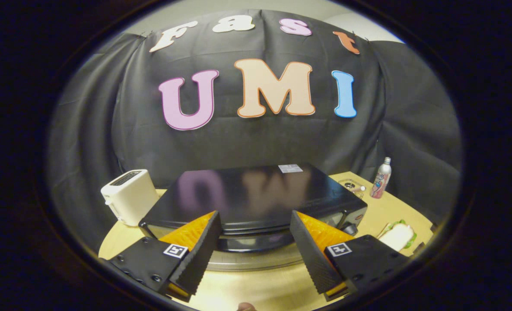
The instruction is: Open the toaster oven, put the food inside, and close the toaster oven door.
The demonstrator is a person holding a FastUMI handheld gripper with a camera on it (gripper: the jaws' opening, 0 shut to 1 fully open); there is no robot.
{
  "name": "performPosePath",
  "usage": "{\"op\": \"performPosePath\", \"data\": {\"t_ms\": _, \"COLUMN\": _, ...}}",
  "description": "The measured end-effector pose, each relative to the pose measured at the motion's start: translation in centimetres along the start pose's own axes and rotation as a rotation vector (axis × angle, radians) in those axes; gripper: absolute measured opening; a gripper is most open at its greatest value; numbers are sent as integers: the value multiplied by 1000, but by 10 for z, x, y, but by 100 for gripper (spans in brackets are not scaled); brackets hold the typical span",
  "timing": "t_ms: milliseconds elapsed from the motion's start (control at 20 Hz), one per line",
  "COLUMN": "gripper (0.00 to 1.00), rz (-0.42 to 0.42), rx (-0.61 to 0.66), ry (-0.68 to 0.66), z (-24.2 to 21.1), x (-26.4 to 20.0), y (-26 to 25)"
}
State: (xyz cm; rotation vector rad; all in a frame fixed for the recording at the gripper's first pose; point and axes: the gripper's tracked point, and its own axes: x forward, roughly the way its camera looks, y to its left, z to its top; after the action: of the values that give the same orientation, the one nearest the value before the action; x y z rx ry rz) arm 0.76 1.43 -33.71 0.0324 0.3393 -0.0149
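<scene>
**Tool open above toaster oven, door not yet opened**

We see the tool (256, 255) with its fingers spread wide apart, gripping nothing. Just ahead of them, at 12 o'clock, sits the toaster oven (256, 196), black with a glossy top, on the bench (260, 289). We look down on its top and upper front edge; the door (249, 242) looks closed, with a curved strip at its front lying in the gap between the fingers.

Step in hand, we judge: the approach to open the door. Nothing is done yet. The food, a sandwich (397, 236), lies on the bench at 3 o'clock of the tool, right of the oven and apart from it.

Next move, as we read it: lower the tool to the door's front, get a finger on the handle, then swing the door open. Only after that can the sandwich be picked up.

Hard to tell: the handle itself. The pale band under the oven's front edge may be the handle or a trim; we cannot say. The oven's front face is mostly hidden by the steep angle, and the right finger covers part of the control side (353, 220).

Other items: a white toaster (128, 196) at 10 o'clock of the oven, a bottle (381, 178) at 2 o'clock, and a small clear container (351, 185) beside the bottle, contents unclear.
</scene>
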Motion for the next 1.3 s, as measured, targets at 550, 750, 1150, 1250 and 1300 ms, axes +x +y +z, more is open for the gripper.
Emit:
{"op": "performPosePath", "data": {"t_ms": 550, "gripper": 99, "rz": -16, "rx": 17, "ry": 57, "z": -37, "x": -57, "y": -14}}
{"op": "performPosePath", "data": {"t_ms": 750, "gripper": 99, "rz": -35, "rx": -24, "ry": 103, "z": -66, "x": -81, "y": -18}}
{"op": "performPosePath", "data": {"t_ms": 1150, "gripper": 99, "rz": -54, "rx": -47, "ry": 209, "z": -117, "x": -99, "y": -26}}
{"op": "performPosePath", "data": {"t_ms": 1250, "gripper": 99, "rz": -62, "rx": -75, "ry": 253, "z": -135, "x": -102, "y": -28}}
{"op": "performPosePath", "data": {"t_ms": 1300, "gripper": 99, "rz": -64, "rx": -89, "ry": 275, "z": -145, "x": -102, "y": -29}}
